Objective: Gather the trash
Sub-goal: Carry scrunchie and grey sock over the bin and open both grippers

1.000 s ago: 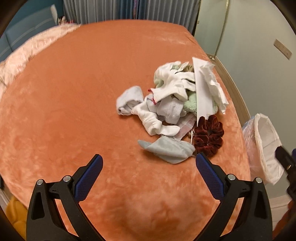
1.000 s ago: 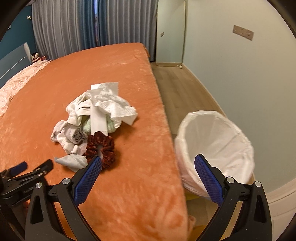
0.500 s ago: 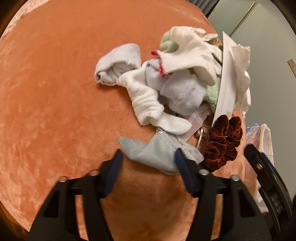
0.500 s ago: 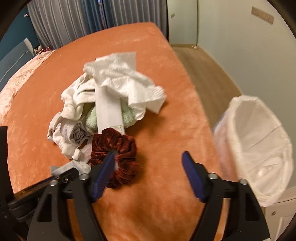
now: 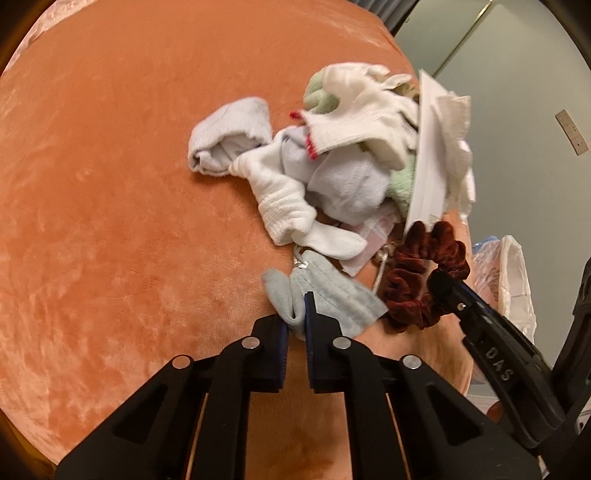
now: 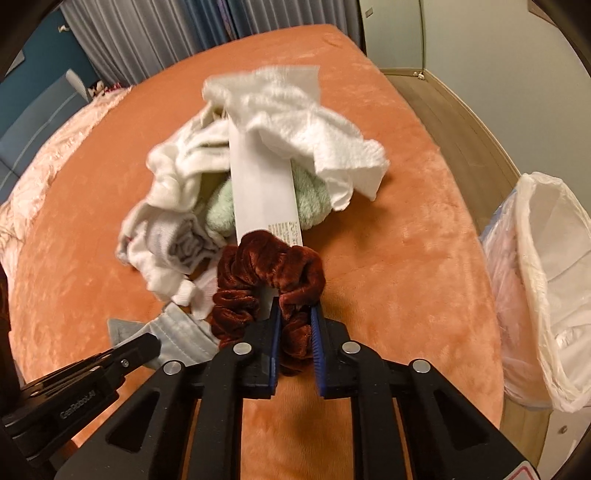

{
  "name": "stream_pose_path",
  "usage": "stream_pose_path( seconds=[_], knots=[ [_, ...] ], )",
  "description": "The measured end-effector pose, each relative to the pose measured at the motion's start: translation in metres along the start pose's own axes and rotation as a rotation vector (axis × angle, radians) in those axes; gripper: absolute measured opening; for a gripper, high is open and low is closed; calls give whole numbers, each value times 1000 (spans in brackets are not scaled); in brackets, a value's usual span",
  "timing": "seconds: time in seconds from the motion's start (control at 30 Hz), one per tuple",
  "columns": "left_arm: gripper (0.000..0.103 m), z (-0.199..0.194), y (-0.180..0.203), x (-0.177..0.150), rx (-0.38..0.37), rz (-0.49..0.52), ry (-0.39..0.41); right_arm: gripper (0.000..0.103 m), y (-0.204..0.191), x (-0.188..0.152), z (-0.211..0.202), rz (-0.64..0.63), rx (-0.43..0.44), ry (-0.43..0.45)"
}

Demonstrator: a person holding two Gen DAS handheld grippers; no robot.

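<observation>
A pile of socks (image 5: 325,177), a crumpled paper towel (image 6: 306,122) and a white paper strip (image 6: 262,192) lies on the orange bed (image 5: 110,184). My left gripper (image 5: 295,314) is shut on a grey cloth (image 5: 325,291) at the pile's near edge. My right gripper (image 6: 293,321) is shut on a dark red velvet scrunchie (image 6: 266,273), which also shows in the left wrist view (image 5: 413,284). The grey cloth also shows in the right wrist view (image 6: 177,332), with the left gripper's tip on it.
A bin lined with a white plastic bag (image 6: 546,295) stands on the floor at the bed's right edge, also seen in the left wrist view (image 5: 509,280). Curtains (image 6: 147,33) hang behind the bed. Wood floor (image 6: 443,103) runs along the right wall.
Both grippers moved forward to the pile and closed: the left on the grey cloth, the right on the red scrunchie. Both were open a second ago.
</observation>
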State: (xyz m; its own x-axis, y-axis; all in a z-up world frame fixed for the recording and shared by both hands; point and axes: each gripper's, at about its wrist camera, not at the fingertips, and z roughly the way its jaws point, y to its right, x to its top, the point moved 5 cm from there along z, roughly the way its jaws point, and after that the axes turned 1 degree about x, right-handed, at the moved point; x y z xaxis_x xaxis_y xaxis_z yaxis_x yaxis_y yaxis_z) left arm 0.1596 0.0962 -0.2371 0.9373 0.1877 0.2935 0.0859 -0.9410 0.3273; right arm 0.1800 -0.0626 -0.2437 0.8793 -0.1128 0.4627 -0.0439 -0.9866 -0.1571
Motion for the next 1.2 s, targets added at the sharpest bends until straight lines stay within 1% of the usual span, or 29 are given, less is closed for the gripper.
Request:
stream_pose_path(
  seconds=[0.2, 0.37, 0.47, 0.53, 0.6, 0.67, 0.83, 0.87, 0.97, 1.07, 1.2],
  knots=[
    [5, -36, 20, 1, -15, 48, 60, 12, 12, 9, -52, 22, -6, 74],
    [5, -72, 53, 6, -57, 114, 127, 12, 32, 20, -105, 38, -9, 159],
    [5, -98, 80, 8, -89, 159, 171, 12, 44, 30, -138, 42, -25, 216],
    [5, -112, 107, 9, -120, 196, 193, 12, 54, 31, -155, 46, -39, 241],
    [5, -123, 129, 8, -140, 224, 211, 12, 70, 36, -175, 58, -59, 264],
    [5, -133, 158, 8, -173, 262, 229, 12, 86, 39, -191, 71, -76, 288],
    [5, -140, 233, 2, -234, 352, 234, 12, 130, 40, -221, 105, -132, 327],
    [5, -138, 241, 0, -238, 363, 232, 12, 145, 40, -228, 120, -148, 337],
    [5, -128, 277, -10, -260, 411, 214, 12, 170, 40, -238, 148, -171, 347],
    [5, -117, 304, -18, -272, 450, 198, 12, 193, 36, -242, 177, -193, 349],
    [5, -105, 331, -29, -282, 484, 175, 12, 220, 30, -240, 216, -208, 342]
  ],
)
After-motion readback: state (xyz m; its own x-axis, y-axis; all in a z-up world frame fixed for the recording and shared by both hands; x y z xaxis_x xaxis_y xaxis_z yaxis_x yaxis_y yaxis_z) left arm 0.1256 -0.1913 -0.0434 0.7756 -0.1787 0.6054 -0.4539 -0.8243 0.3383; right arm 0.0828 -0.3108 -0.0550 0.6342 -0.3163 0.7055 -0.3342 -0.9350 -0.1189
